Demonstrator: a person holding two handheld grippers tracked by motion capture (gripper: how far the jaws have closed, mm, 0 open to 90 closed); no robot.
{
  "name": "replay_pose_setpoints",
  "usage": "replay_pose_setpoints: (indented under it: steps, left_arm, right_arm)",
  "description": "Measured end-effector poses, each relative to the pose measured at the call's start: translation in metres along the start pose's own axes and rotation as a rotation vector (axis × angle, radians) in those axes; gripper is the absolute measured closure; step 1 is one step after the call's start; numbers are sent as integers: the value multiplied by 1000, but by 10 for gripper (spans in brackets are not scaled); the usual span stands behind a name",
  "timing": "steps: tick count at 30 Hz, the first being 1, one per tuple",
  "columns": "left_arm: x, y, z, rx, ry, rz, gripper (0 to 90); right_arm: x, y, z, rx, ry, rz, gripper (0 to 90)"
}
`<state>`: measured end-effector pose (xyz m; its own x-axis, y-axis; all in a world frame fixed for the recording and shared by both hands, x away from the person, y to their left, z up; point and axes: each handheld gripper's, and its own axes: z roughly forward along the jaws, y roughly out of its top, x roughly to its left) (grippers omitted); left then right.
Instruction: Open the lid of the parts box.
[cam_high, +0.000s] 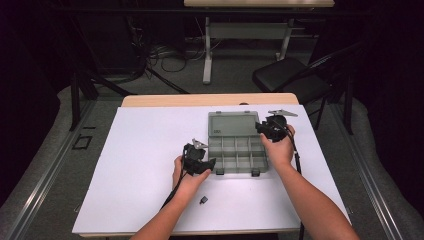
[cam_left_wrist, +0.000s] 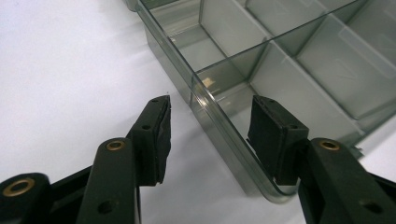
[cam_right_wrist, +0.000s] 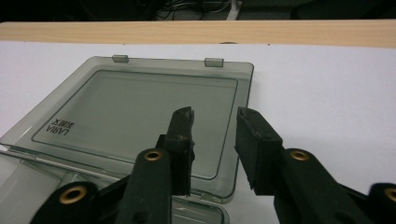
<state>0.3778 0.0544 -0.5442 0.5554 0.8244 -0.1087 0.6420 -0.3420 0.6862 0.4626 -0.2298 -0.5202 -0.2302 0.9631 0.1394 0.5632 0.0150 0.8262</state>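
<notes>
The compartment box (cam_high: 237, 154) is seen at frame centre, lid (cam_high: 233, 123) laid open behind it. The left gripper (cam_left_wrist: 210, 140) is spread astride the box's corner wall. The right gripper (cam_right_wrist: 214, 149) is held parted above the lid's edge, nothing pinched.

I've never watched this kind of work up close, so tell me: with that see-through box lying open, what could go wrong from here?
1. The left gripper straddles the organizer box wall at a corner, jaws open; closing there might tip or slide the light box.
2. The right gripper hovers open over the lid; a slip could slam it.
3. The small black part beside the left forearm could be knocked off.
</notes>
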Motion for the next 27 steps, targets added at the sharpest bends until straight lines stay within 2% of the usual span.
replay_pose_setpoints:
  steps: [5,8,12,14,17,19,20,23,26,27]
  left_arm:
    - [3,0,-15,-42,-34,25,459]
    - [8,0,-23,-53,-50,36,431]
    - [17,-5,-35,-82,-55,43,408]
    - [23,-8,-41,-94,-53,53,402]
    - [32,-13,-51,-96,-57,58,403]
    - [37,-16,-57,-114,-54,60,402]
    - [40,-17,-60,-126,-53,58,402]
    - [48,-21,-71,-138,-61,42,400]
    - [51,-22,-76,-154,-75,24,383]
    - [54,-24,-81,-161,-88,19,374]
  right_arm:
    - [1,-1,-3,-32,-22,-46,586]
    - [0,-2,-6,-48,-27,-50,565]
    - [-2,-3,-11,-22,-31,-52,562]
    - [-1,-4,-15,-27,-34,-68,566]
    - [1,-5,-21,-44,-31,-86,574]
    - [2,-6,-24,-40,-1,-79,573]
    - [3,-7,-27,-41,15,-80,559]
    - [6,-8,-33,-49,3,-115,514]
    - [7,-8,-37,-54,10,-119,480]
    - [10,-8,-43,-62,-21,-146,430]
